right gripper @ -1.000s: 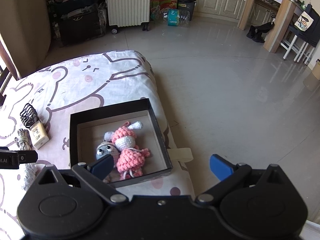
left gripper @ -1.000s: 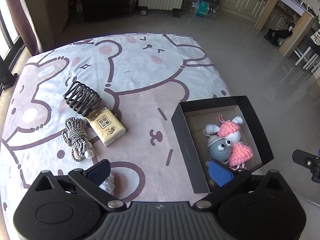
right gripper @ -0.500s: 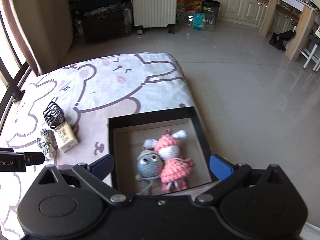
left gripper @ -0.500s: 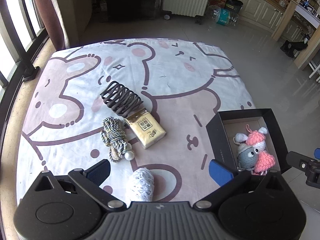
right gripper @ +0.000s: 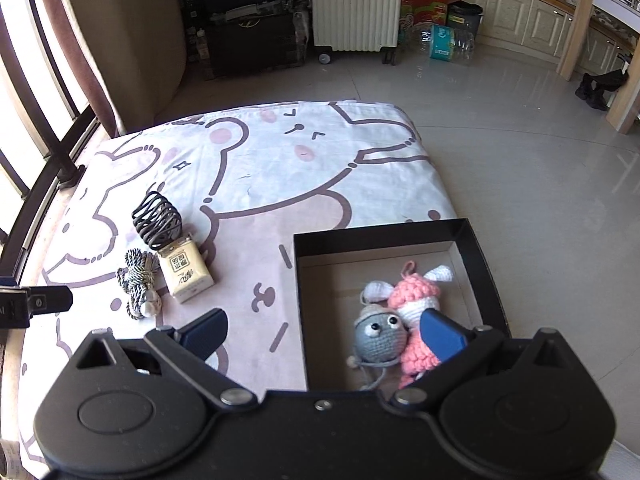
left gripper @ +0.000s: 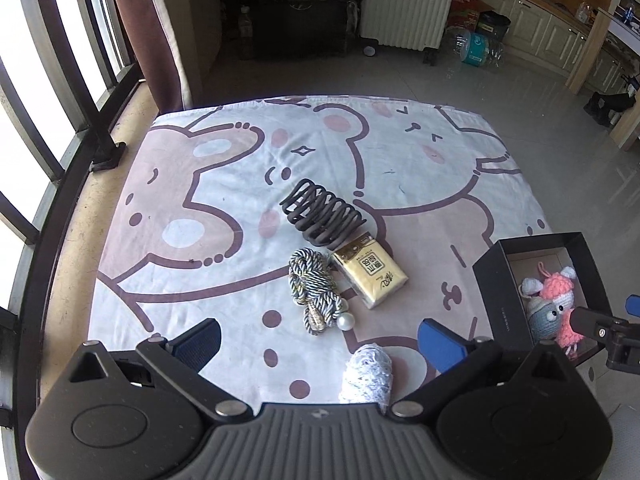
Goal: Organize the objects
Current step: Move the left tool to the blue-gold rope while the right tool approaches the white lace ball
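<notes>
On the bear-print cloth lie a black spiral hair clip (left gripper: 322,218), a yellow tissue pack (left gripper: 370,274), a striped cord bundle with a pearl (left gripper: 314,290) and a white lace roll (left gripper: 368,374). My left gripper (left gripper: 318,340) is open and empty above the cloth, with the lace roll between its fingers' line. A black box (right gripper: 486,264) holds a grey crochet toy (right gripper: 378,336) and a pink one (right gripper: 414,294). My right gripper (right gripper: 322,332) is open and empty over the box's left wall. The clip (right gripper: 157,220), pack (right gripper: 186,276) and cord (right gripper: 138,284) also show there.
The cloth (left gripper: 224,184) ends at a window railing (left gripper: 68,168) on the left and tiled floor (right gripper: 520,160) on the right. A white suitcase (right gripper: 354,4), dark bags and bottles stand at the back. The right gripper's tip shows in the left wrist view (left gripper: 600,330).
Both grippers have shifted left and pulled back. The left view now centres on the clip, pack and cord, with the lace roll in sight. The right one now sits over the box's left wall.
</notes>
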A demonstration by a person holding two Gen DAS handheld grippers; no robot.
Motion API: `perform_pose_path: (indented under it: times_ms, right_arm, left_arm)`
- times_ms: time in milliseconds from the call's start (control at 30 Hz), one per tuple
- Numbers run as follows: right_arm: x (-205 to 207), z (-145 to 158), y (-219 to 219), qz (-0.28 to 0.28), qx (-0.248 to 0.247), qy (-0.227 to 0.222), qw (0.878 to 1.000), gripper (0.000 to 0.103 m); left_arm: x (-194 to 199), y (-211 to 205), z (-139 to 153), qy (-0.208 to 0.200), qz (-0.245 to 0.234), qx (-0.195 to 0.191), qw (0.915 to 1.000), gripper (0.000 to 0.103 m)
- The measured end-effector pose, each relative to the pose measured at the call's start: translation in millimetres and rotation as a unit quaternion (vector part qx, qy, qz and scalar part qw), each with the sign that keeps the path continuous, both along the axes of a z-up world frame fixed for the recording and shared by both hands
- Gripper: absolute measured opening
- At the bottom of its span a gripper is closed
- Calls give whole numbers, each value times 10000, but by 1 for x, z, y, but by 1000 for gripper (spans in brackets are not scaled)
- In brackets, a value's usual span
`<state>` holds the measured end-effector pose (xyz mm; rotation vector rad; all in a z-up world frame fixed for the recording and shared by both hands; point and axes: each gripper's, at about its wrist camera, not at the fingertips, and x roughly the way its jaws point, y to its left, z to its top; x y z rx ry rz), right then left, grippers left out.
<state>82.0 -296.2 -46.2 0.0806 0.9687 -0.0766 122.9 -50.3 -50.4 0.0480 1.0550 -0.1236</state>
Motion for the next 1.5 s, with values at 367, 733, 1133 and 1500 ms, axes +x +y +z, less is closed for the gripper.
perform_pose_path:
  times_ms: [367,733,1133,1500]
  right_arm:
    - [10,-7,26,140,145,-4,9998,103]
    - [16,-8,47,293,162,-9,9994,103]
    - [29,-14,72,490,240,63,9985,103]
    - [38,-34,90,568,349,224,9975,103]
  left_arm:
    - [7,28,-4,43,320,69,9995,103]
    - [14,52,-11,115,629,-28,9980,103]
    - [20,57,-16,34,760,-111,9970,103]
    - [33,48,-29,67,682,-229,9974,103]
